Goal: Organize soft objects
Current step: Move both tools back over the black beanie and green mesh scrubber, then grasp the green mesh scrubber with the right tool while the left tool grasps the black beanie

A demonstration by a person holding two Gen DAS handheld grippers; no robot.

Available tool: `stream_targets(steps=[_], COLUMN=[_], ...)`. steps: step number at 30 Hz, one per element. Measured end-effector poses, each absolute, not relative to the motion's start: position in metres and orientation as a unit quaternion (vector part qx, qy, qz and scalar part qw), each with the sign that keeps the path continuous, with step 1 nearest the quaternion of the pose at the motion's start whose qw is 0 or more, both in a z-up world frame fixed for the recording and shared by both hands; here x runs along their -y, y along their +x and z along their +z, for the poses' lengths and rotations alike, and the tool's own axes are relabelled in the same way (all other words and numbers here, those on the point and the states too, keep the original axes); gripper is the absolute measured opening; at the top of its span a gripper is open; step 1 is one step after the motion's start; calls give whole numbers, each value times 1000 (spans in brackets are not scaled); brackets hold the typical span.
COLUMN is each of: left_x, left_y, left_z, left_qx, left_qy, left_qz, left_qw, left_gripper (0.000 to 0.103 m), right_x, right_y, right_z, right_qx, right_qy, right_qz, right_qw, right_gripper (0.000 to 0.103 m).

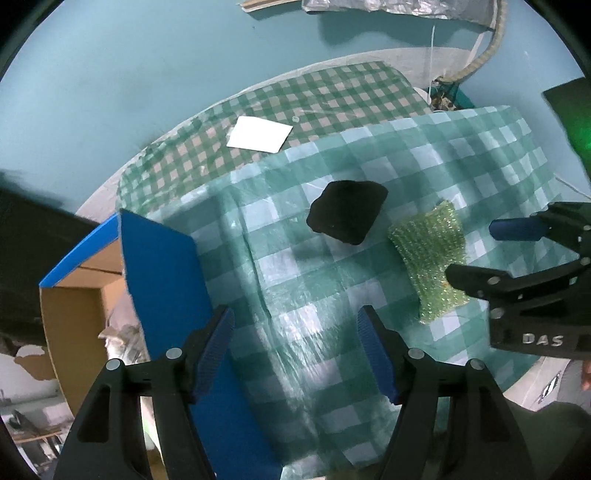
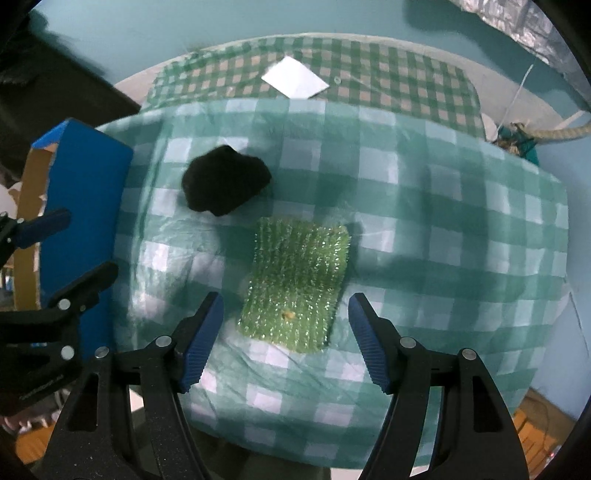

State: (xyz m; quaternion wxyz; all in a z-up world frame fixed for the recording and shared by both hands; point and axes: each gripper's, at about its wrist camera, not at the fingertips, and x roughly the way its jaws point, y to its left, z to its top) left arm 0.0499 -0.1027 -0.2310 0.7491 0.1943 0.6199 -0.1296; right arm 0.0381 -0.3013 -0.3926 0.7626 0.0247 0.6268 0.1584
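Note:
A black soft lump (image 1: 347,216) (image 2: 225,184) lies on the teal checked cloth (image 1: 461,155). To its right is a green glittery sponge (image 1: 430,258) (image 2: 295,280), flat on the cloth. My left gripper (image 1: 295,332) hangs open over bare cloth, short of the black lump and beside the blue box flap, with nothing between its pads. My right gripper (image 2: 285,297) points down over the near end of the sponge. It is open, its pads standing clear on either side. Each gripper shows in the other's view, the right (image 1: 471,251) and the left (image 2: 88,242).
A cardboard box with blue flaps (image 1: 162,266) (image 2: 85,206) stands open at the table's left edge. A white sheet (image 1: 258,134) (image 2: 295,77) lies on the far green-checked cloth. Silver foil (image 1: 406,7) and a rope (image 1: 491,48) hang at the far right.

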Motion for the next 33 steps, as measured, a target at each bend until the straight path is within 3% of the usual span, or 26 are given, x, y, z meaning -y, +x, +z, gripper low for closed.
stream_targets(steps=[16,23,25,30,33], left_x=[102,103,104,109,111], left_y=[62,65,67,73,77], left_z=[-264,-264,-265,-264,-263], left_qx=[-636,-639,-638,-637,-636], left_qy=[200,201,202,198,192], left_qz=[-114,-119,-122,-132,-141], left_qw=[736,733,733,733,734], left_gripper=[72,74,76,77,79], right_x=[288,274,272,272,274], right_y=[57,54,51,47,47], right_z=[-444,-448,-447,-443,-442], right_qx=[-653,-643,-639,-636,-639], right_qy=[24,-32,-46,-54,-58], right_qz=[122,114,115,132,144], right_qw=[747,756,759,758,753], right_gripper=[70,71,66,23,17])
